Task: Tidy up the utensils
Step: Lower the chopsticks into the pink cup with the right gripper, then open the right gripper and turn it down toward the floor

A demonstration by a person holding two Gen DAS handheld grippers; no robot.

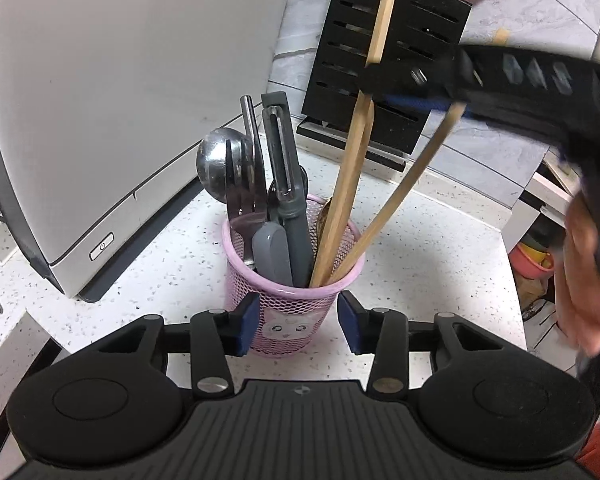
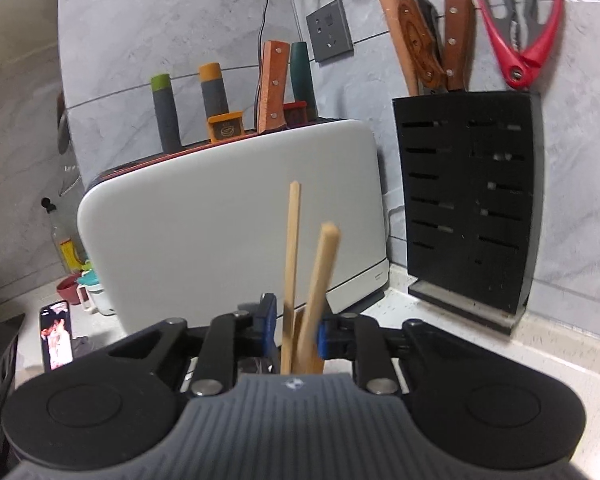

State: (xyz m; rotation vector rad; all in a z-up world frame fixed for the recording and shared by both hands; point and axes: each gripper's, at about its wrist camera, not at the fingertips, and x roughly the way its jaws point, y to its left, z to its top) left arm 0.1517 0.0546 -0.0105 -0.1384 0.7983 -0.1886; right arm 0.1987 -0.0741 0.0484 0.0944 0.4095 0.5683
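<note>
On the speckled counter we count one white appliance at left, then one pink mesh cup clamped by our left gripper. It holds one ladle, one fork, two grey tools and two wooden chopsticks. Our right gripper has both chopsticks between jaws standing slightly apart. One black knife block stands right.
</note>
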